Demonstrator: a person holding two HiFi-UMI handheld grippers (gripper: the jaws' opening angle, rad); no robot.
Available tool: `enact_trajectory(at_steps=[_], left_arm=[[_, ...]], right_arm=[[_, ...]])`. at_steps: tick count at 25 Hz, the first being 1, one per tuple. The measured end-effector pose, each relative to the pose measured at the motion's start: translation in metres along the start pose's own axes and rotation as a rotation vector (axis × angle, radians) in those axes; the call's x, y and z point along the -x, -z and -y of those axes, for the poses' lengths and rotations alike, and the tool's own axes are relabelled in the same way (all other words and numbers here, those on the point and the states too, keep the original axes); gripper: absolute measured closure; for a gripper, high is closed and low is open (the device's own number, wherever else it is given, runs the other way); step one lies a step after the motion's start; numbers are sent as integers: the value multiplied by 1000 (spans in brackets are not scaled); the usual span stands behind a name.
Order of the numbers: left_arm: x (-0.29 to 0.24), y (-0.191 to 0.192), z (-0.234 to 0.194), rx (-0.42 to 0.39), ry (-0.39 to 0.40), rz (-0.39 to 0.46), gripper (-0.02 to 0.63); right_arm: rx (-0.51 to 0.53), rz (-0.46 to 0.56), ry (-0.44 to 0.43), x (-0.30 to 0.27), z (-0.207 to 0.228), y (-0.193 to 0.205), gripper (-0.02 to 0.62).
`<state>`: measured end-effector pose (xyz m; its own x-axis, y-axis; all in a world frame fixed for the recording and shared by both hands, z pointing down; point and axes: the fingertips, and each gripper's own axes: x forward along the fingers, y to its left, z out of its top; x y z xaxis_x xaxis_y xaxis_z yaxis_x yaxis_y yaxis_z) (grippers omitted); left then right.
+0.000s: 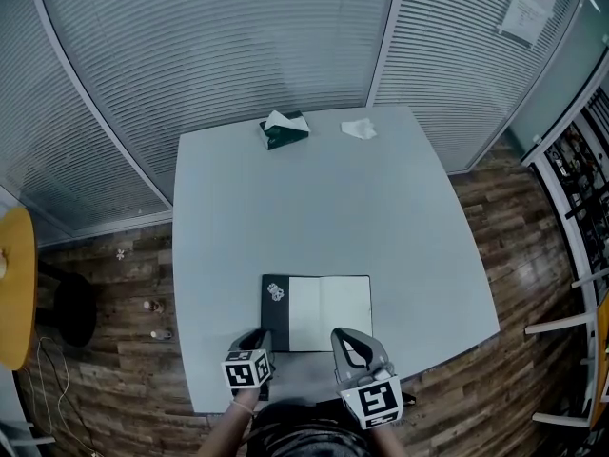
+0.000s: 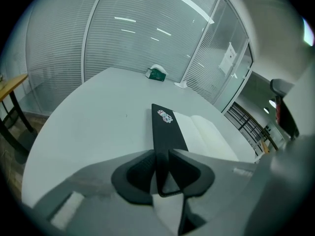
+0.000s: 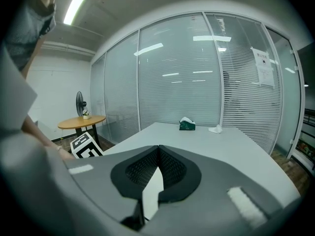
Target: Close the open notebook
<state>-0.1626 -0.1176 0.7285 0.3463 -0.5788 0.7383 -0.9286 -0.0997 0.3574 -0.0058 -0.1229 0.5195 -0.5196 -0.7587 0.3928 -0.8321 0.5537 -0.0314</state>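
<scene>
The open notebook (image 1: 328, 313) lies near the table's front edge, white pages up, with its black left cover (image 1: 275, 310) showing as a narrow strip. My left gripper (image 1: 258, 340) is shut on the near edge of that cover. In the left gripper view the black cover (image 2: 167, 127), with a small sticker, runs away from the left gripper (image 2: 162, 167) and looks tilted up from the white pages (image 2: 206, 134). My right gripper (image 1: 348, 343) hovers at the notebook's near edge by the right page; the right gripper (image 3: 158, 151) is shut with nothing held.
A green tissue box (image 1: 285, 129) and a crumpled tissue (image 1: 359, 129) sit at the far edge of the grey table (image 1: 314, 208). Glass walls with blinds stand behind. A round yellow table (image 1: 13, 284) is at the left, over wooden floor.
</scene>
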Motion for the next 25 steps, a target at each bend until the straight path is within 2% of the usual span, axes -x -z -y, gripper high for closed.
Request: enact_trajectory(at_steps=[12, 25], left_arm=[[25, -23, 21, 49, 43, 95, 515], [46, -40, 50, 72, 91, 172, 560]], right_arm=[[6, 23, -23, 3, 5, -5, 595], [18, 43, -49, 12, 15, -7, 595]])
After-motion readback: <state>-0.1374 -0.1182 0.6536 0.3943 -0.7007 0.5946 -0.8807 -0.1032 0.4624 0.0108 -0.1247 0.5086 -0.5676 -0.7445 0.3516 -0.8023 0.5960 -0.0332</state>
